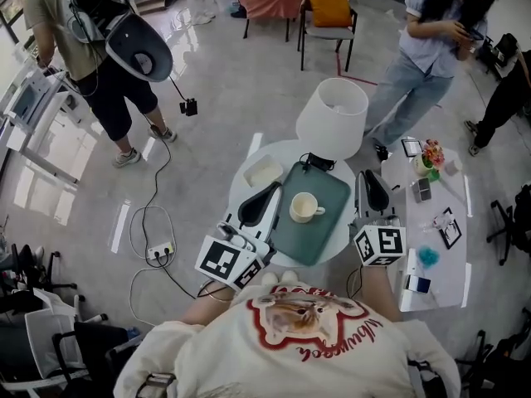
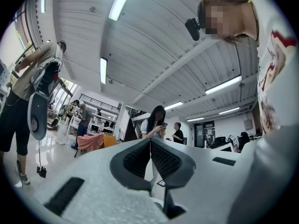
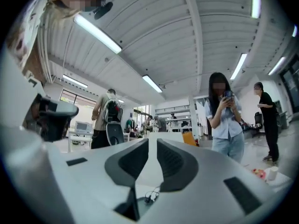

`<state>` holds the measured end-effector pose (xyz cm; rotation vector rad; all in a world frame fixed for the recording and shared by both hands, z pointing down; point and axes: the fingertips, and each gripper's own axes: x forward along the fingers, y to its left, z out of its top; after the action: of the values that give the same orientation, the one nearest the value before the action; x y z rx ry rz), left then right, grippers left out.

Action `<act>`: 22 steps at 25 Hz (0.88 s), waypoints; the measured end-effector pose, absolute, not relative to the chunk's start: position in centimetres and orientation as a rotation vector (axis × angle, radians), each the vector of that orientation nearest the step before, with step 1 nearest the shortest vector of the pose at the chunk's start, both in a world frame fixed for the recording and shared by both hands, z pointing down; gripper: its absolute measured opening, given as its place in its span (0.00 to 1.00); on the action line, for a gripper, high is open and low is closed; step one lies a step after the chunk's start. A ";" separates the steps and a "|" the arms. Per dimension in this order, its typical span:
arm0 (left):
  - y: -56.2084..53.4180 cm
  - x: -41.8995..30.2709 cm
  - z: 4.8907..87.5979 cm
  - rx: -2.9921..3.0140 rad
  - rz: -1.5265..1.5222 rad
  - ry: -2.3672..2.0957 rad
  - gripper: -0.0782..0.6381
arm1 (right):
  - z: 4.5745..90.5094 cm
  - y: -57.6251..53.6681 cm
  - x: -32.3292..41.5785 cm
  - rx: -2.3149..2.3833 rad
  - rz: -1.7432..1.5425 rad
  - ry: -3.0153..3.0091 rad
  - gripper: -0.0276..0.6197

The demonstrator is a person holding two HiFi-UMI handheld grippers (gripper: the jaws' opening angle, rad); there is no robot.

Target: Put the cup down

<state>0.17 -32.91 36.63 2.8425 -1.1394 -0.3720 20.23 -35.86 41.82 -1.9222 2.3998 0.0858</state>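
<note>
A cream cup stands upright on a green tray on the round white table; its handle points right and nothing holds it. My left gripper lies just left of the cup, over the tray's left edge. In the left gripper view its jaws meet at the tips, with nothing between them. My right gripper is off the tray's right edge, apart from the cup. In the right gripper view a narrow gap shows between its jaws, and nothing is in it.
A white lamp stands at the table's far side, behind the tray. A white box lies left of the tray. A side table with small items is to the right. A power strip and cables lie on the floor. People stand around.
</note>
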 end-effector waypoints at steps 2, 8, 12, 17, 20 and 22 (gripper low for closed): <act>-33.0 0.0 36.6 2.840 -0.371 -1.146 0.13 | 39.2 -35.5 19.1 -1.846 0.109 2.394 0.12; -33.2 0.6 36.3 2.851 -0.369 -1.138 0.13 | 34.8 -34.7 16.4 -1.712 0.142 2.437 0.12; -33.6 1.1 36.1 2.863 -0.367 -1.124 0.13 | 32.9 -34.1 14.7 -1.644 0.181 2.476 0.12; -33.9 1.6 35.8 2.876 -0.370 -1.109 0.13 | 30.9 -33.4 12.5 -1.563 0.205 2.516 0.12; -33.9 1.7 35.9 2.880 -0.367 -1.097 0.13 | 30.9 -33.2 11.3 -1.550 0.215 2.538 0.12; -33.9 1.6 35.9 2.881 -0.370 -1.092 0.13 | 31.4 -33.3 10.8 -1.552 0.195 2.548 0.12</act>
<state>1.63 -33.92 35.92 2.8812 -1.0920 -0.3695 10.76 -33.33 31.38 -1.5517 2.5484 0.1947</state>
